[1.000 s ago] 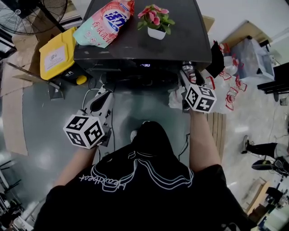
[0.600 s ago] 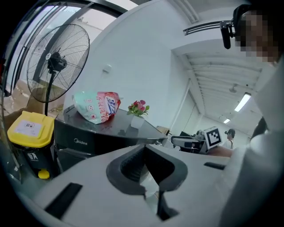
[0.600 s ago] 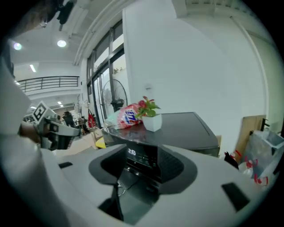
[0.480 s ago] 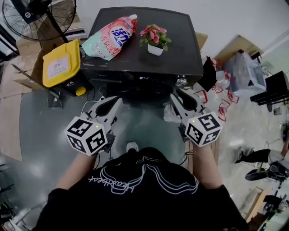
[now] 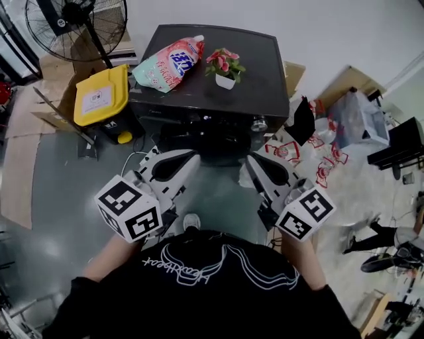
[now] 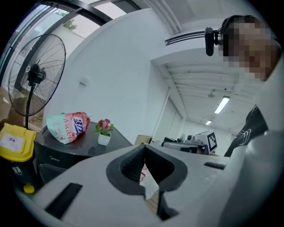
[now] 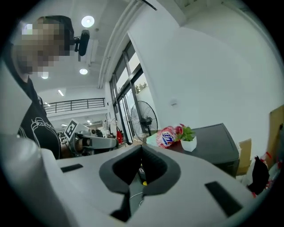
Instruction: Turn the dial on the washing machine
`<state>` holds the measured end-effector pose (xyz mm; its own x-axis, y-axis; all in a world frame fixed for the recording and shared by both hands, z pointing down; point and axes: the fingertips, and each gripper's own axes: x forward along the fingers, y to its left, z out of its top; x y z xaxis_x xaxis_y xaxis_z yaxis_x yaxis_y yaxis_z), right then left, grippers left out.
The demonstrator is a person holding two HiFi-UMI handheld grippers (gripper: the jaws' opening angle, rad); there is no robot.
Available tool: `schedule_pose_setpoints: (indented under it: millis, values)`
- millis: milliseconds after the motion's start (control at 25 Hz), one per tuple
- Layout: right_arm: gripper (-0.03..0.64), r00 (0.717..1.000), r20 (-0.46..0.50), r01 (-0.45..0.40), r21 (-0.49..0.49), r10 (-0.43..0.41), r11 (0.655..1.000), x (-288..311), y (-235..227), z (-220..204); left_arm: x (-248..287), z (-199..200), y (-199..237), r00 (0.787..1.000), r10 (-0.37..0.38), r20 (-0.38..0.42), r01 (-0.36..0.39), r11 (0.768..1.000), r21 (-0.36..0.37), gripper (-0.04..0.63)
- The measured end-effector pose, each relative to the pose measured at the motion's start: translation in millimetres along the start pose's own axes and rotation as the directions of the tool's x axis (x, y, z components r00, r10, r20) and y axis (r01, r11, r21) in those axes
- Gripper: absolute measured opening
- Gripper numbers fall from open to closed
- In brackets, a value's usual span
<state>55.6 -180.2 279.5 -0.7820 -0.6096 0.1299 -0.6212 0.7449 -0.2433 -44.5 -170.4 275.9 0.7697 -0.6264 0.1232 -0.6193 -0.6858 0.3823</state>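
Note:
The black washing machine (image 5: 218,49) stands ahead of me, its silver dial (image 5: 258,123) at the right end of the front panel. My right gripper (image 5: 250,162) is held back from the machine, below and left of the dial, not touching it. Its jaws are shut with nothing between them (image 7: 141,153). My left gripper (image 5: 192,157) hangs beside it on the left, also shut and empty (image 6: 144,150). Both gripper views look over the machine's top (image 6: 66,144) (image 7: 217,137) from a distance.
A detergent bag (image 5: 169,63) and a small potted flower (image 5: 224,69) lie on the machine's lid. A yellow bin (image 5: 99,99) and a standing fan (image 5: 79,16) are at the left. Bags and red-and-white clutter (image 5: 331,132) fill the floor at the right.
The right gripper has come off the dial, pulled back toward me and shut its jaws. The left gripper has risen beside it. The whole view has backed away from the machine.

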Motion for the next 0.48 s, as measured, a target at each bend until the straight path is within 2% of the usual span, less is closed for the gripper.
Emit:
schedule_pose_setpoints:
  millis: [160, 360, 480]
  values:
    - [0.003, 0.998, 0.058, -0.017, -0.007, 0.018, 1.000, -22, 15, 15, -10, 16, -31, 0.997, -0.039, 0.060, 0.039, 0.999, 0.002, 0.005]
    - [0.003, 0.995, 0.092, -0.024, -0.015, 0.026, 1.000, -47, 28, 26, -14, 23, -55, 0.997, -0.036, 0.067, 0.037, 0.999, -0.022, 0.005]
    - [0.003, 0.995, 0.097, -0.015, -0.046, 0.020, 0.999, -57, 35, 31, -16, 25, -70, 0.997, -0.046, 0.069, 0.047, 0.999, -0.006, 0.005]
